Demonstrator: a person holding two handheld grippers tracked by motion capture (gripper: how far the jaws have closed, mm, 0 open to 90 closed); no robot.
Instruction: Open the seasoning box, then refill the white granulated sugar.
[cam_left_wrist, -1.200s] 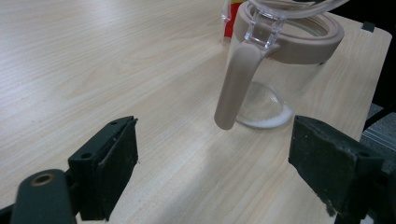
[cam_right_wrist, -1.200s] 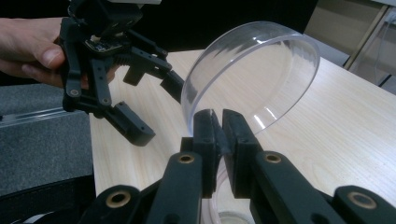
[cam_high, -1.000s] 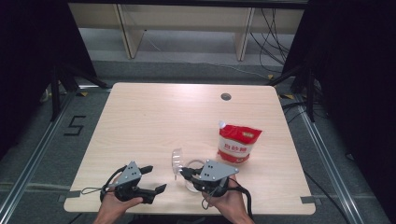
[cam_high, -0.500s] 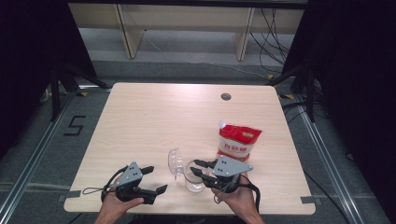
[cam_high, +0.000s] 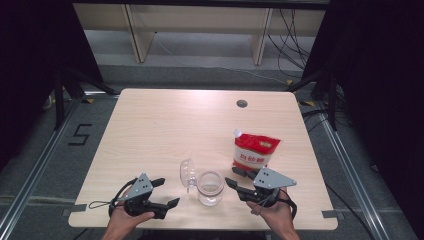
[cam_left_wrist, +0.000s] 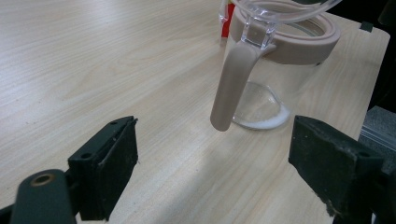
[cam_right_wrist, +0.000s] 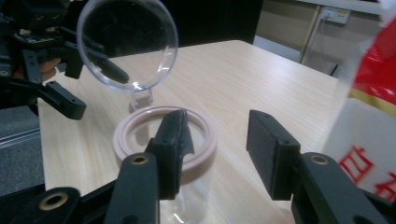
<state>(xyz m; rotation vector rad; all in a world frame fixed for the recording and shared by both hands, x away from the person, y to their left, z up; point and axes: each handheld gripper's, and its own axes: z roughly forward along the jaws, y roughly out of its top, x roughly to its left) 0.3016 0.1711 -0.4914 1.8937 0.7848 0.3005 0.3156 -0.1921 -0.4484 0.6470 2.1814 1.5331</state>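
Jar: a clear glass jar with a beige rubber rim (cam_high: 210, 187) stands upright near the front edge of the pale wooden table (cam_high: 165, 125), between the two grippers.
Lid: its round clear hinged lid (cam_high: 187, 174) is swung up and open on the jar's left side, standing on edge.
Left gripper: the left black two-jaw gripper (cam_high: 167, 192) sits left of the jar, apart from it, jaws spread wide and holding nothing.
Right gripper: the right black two-jaw gripper (cam_high: 234, 177) sits just right of the jar, jaws parted and empty, tips close to the glass; whether they touch it I cannot tell.
Pouch: a red and white plastic pouch with a spout (cam_high: 254, 150) stands behind and to the right of the jar, just beyond the right gripper.
Open room: behind and to the left of the jar the table is bare wood up to a small dark round hole (cam_high: 242, 103) near the far edge; in front of the jar little table remains before the edge.
Left gripper view: shows a beige strap-like clasp (cam_left_wrist: 232, 86) hanging down the jar's side and a thin white residue on the jar's bottom.
Right gripper view: looks down on the beige ring from just above, with the open lid behind it and the left gripper (cam_right_wrist: 44, 70) beyond.
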